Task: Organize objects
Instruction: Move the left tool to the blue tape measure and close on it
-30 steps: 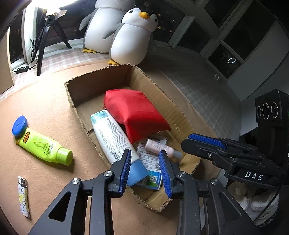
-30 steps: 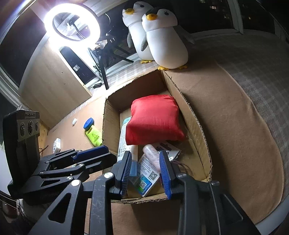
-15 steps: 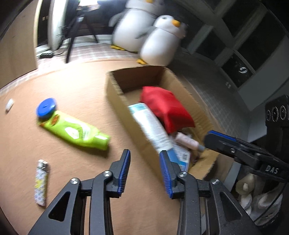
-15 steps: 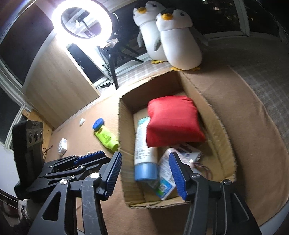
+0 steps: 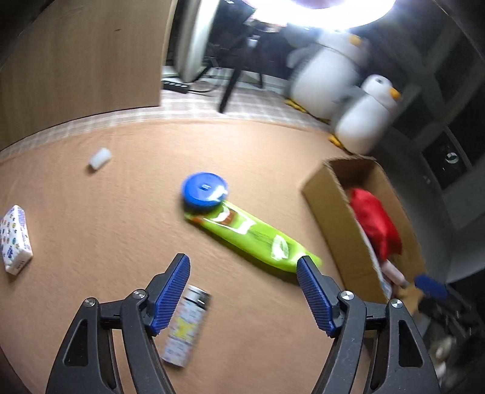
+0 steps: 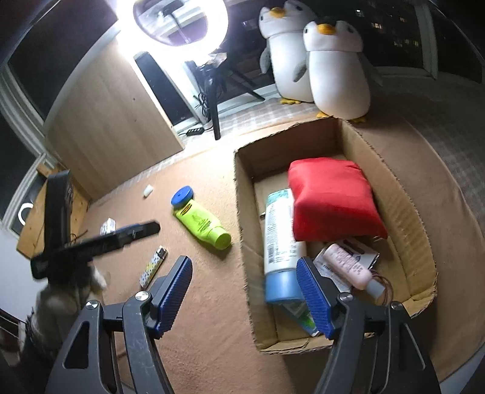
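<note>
A green tube with a blue cap (image 5: 248,230) lies on the tan cloth just ahead of my left gripper (image 5: 244,291), which is open and empty; it also shows in the right wrist view (image 6: 201,222). A patterned lighter (image 5: 185,327) lies by the left finger, also seen in the right wrist view (image 6: 153,266). The cardboard box (image 6: 406,212) holds a red pouch (image 6: 332,200), a white and blue tube (image 6: 280,242) and a pink bottle (image 6: 348,266). My right gripper (image 6: 244,291) is open and empty over the box's near left corner.
A tissue pack (image 5: 15,239) and a small white cap (image 5: 99,157) lie on the cloth to the left. Two plush penguins (image 6: 318,60), a ring light (image 6: 178,18) on a tripod and a wooden panel (image 6: 112,121) stand behind the cloth.
My left gripper swung left from the box to the green tube and opened wide. My right gripper opened wide and drew back slightly.
</note>
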Action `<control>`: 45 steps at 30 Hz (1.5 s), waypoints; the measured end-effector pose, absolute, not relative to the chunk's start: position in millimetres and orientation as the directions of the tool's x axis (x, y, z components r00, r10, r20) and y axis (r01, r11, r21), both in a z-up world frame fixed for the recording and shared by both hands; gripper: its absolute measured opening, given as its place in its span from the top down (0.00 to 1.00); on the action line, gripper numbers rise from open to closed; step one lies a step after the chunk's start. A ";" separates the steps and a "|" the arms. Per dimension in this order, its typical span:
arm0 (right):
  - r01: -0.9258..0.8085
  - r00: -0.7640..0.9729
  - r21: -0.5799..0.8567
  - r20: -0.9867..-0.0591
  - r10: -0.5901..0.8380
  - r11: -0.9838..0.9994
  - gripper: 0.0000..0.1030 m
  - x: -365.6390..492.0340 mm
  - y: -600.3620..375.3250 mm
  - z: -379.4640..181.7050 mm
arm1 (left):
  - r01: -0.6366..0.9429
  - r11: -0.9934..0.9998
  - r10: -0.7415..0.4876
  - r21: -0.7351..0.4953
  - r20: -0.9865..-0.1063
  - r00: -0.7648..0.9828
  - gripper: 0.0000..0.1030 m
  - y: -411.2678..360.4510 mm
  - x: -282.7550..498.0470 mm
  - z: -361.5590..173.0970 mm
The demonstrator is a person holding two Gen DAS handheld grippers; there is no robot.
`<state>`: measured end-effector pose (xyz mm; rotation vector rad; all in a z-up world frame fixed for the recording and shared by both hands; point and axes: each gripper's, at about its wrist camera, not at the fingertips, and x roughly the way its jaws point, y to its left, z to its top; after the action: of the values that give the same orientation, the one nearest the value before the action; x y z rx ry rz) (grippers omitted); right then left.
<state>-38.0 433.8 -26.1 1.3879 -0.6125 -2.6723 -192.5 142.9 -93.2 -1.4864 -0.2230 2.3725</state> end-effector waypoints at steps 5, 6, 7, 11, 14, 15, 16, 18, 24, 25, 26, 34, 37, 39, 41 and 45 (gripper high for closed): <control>-0.095 -0.570 0.384 -0.778 -0.266 -0.919 0.34 -34.7 414.2 -26.9 | -0.145 -0.940 0.340 -0.308 -0.846 -0.410 0.25 131.1 -217.1 -102.7; -0.093 -0.564 0.386 -0.780 -0.271 -0.918 0.34 -34.0 411.2 -27.5 | -0.139 -0.943 0.332 -0.302 -0.849 -0.411 0.25 130.7 -223.2 -105.2; -0.094 -0.559 0.388 -0.783 -0.274 -0.917 0.34 -33.2 408.0 -28.5 | -0.133 -0.946 0.324 -0.296 -0.851 -0.413 0.25 130.8 -228.4 -107.5; -0.100 -0.546 0.402 -0.787 -0.288 -0.910 0.34 -28.9 401.3 -32.0 | -0.126 -0.955 0.296 -0.268 -0.855 -0.425 0.25 137.4 -248.3 -116.3; -0.100 -0.537 0.406 -0.791 -0.294 -0.909 0.34 -23.9 397.3 -33.7 | -0.123 -0.964 0.265 -0.235 -0.860 -0.436 0.25 144.3 -260.8 -122.5; -0.099 -0.534 0.406 -0.792 -0.296 -0.908 0.34 -22.5 396.2 -34.1 | -0.121 -0.967 0.254 -0.224 -0.863 -0.436 0.25 147.2 -265.8 -125.8; -0.099 -0.531 0.406 -0.793 -0.297 -0.908 0.34 -20.6 395.3 -34.3 | -0.121 -0.969 0.248 -0.217 -0.867 -0.433 0.25 149.1 -269.3 -128.2; -0.106 -0.530 0.409 -0.795 -0.297 -0.906 0.34 -17.7 396.2 -35.3 | -0.124 -0.973 0.231 -0.196 -0.875 -0.425 0.25 154.2 -274.5 -133.8; -0.143 -0.521 0.411 -0.804 -0.285 -0.900 0.34 -10.5 405.6 -39.1 | -0.137 -0.983 0.170 -0.123 -0.895 -0.413 0.25 165.7 -285.9 -149.5; -0.148 -0.519 0.411 -0.806 -0.283 -0.899 0.34 -9.3 407.3 -39.9 | -0.129 -0.985 0.155 -0.111 -0.897 -0.415 0.25 165.7 -287.8 -151.7; -0.154 -0.517 0.411 -0.808 -0.282 -0.898 0.34 -8.8 408.8 -40.8 | -0.121 -0.987 0.145 -0.103 -0.899 -0.413 0.25 165.0 -289.2 -153.5; -0.159 -0.504 0.410 -0.816 -0.283 -0.898 0.34 -7.6 410.2 -44.4 | -0.068 -0.989 0.148 -0.131 -0.900 -0.410 0.27 150.6 -299.3 -156.6; -0.149 -0.495 0.407 -0.820 -0.288 -0.901 0.34 -8.6 407.2 -46.8 | -0.051 -0.989 0.145 -0.137 -0.900 -0.412 0.34 142.0 -298.6 -156.0; -0.143 -0.490 0.405 -0.822 -0.291 -0.903 0.34 -9.3 405.0 -48.4 | -0.049 -0.990 0.138 -0.130 -0.900 -0.414 0.43 137.0 -296.5 -155.3; -0.138 -0.486 0.402 -0.824 -0.292 -0.905 0.34 -10.8 402.8 -49.5 | -0.050 -0.990 0.138 -0.129 -0.900 -0.413 0.46 132.0 -294.0 -155.0; -0.136 -0.486 0.398 -0.825 -0.289 -0.907 0.34 -13.5 400.3 -49.1 | -0.046 -0.990 0.137 -0.130 -0.898 -0.418 0.47 119.3 -286.5 -154.9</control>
<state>-13.5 400.3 -49.1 1.5421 -0.6428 -2.5516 -286.5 119.3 -154.9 -1.6301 -0.1283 2.5537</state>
